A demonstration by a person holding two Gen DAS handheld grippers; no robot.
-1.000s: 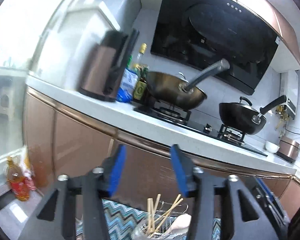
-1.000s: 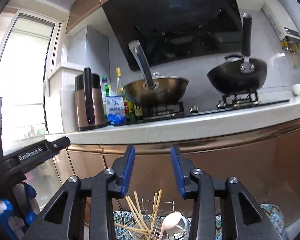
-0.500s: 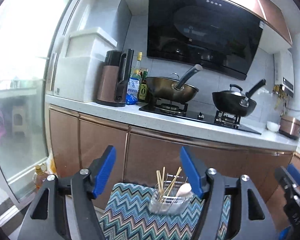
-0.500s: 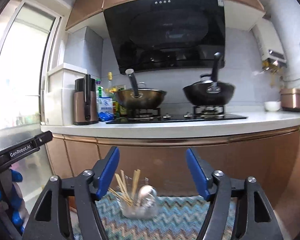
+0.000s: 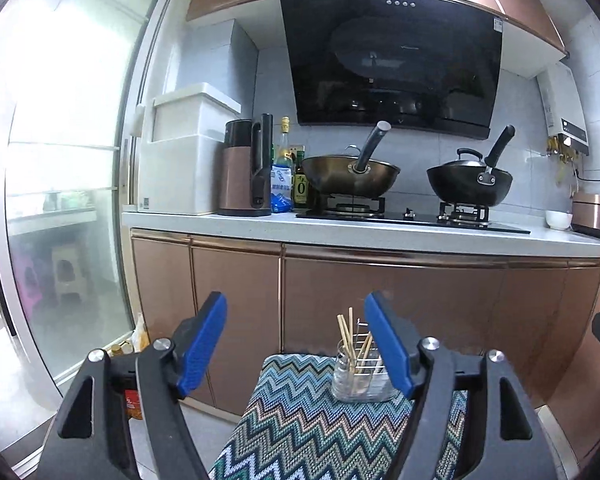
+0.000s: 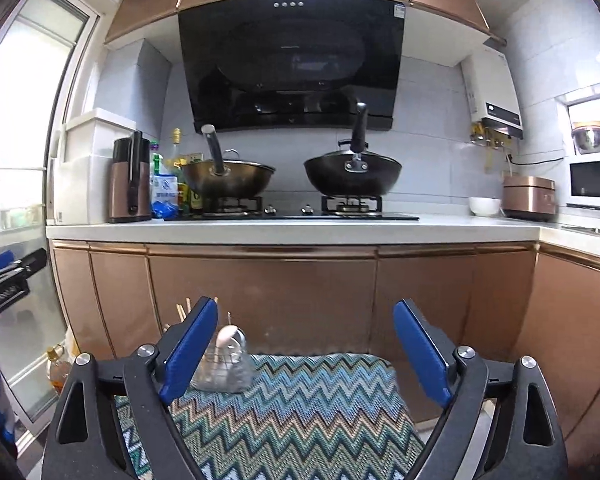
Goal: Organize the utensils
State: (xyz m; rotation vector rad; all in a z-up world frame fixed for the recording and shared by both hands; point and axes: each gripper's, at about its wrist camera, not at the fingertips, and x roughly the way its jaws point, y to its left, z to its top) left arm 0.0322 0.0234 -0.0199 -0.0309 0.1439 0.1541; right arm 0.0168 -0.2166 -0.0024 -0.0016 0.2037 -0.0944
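Clear glass holder, low centre of frame, already has chopsticks and spoon; left claw and right claw hover spread, empty. Sorting seems finished; otherwise, find another utensil.

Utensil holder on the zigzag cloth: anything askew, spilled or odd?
Nothing spilled or tipped. The clear utensil holder stands upright on the zigzag cloth, chopsticks leaning loosely at mixed angles, a spoon bowl-up inside. Both the left gripper and the right gripper are open and empty.
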